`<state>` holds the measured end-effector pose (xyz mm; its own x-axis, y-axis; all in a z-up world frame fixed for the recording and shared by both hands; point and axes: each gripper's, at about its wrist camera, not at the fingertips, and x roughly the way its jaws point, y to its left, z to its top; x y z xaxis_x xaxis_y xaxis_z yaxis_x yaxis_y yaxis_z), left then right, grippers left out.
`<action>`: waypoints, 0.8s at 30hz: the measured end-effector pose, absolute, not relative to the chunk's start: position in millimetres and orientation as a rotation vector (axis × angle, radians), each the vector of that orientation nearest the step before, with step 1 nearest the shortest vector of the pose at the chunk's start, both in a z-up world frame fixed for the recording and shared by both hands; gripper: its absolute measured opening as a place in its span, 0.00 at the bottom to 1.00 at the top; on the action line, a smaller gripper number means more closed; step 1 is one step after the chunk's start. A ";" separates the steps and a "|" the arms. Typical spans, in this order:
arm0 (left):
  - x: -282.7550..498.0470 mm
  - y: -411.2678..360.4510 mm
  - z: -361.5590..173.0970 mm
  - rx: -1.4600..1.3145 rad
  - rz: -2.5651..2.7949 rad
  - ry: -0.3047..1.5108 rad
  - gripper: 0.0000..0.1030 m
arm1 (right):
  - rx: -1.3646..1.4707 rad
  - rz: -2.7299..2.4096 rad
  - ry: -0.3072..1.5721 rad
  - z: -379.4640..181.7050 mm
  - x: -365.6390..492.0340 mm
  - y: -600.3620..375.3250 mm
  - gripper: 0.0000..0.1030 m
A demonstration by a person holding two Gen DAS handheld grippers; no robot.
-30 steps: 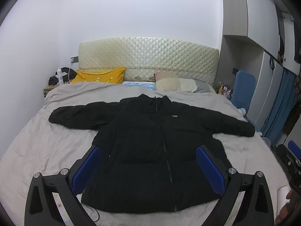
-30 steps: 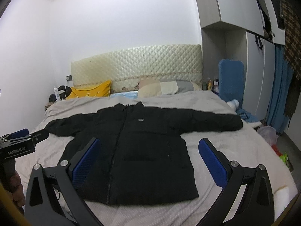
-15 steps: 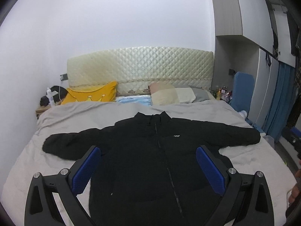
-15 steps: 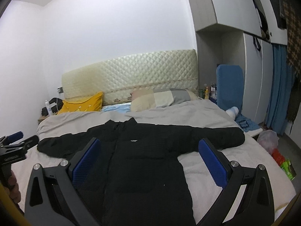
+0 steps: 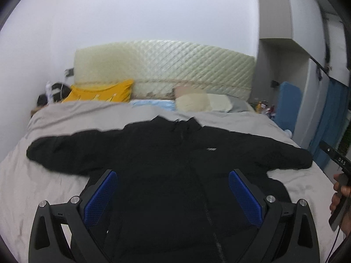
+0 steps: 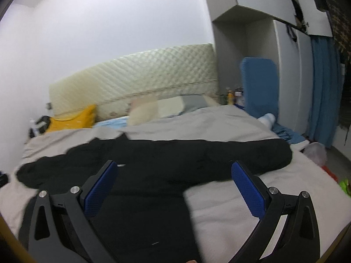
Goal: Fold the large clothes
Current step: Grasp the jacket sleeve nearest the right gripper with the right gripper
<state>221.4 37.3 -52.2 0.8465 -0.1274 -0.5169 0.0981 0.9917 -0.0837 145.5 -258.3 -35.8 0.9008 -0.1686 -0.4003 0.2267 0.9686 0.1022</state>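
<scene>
Both cameras sit lower and closer to the jacket [image 5: 171,175] than half a second ago. Left gripper [image 5: 173,195] and right gripper [image 6: 174,188] are spread wide, holding nothing. The jacket lies flat on the bed [image 5: 43,188], sleeves outstretched, under both grippers.

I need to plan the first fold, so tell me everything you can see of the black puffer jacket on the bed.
The black puffer jacket lies front-up on the grey bedsheet, collar toward the quilted cream headboard. It looks padded and matte, zipped shut down the centre, with a small white chest logo. Both sleeves are spread straight out sideways. Neither the left gripper nor the right gripper holds it; both are open above it.
</scene>
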 end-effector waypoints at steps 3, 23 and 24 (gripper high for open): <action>225.0 53.8 -69.9 -0.087 -0.084 0.554 0.99 | 0.136 -0.254 0.417 -52.3 164.0 -285.0 1.00; 285.3 64.4 -143.4 -0.098 0.051 0.655 0.99 | 0.763 -0.667 0.425 -198.5 221.4 -576.2 0.88; 288.3 63.1 -145.1 -0.094 0.059 0.653 0.99 | 0.783 -0.655 0.422 -204.6 226.1 -585.3 0.88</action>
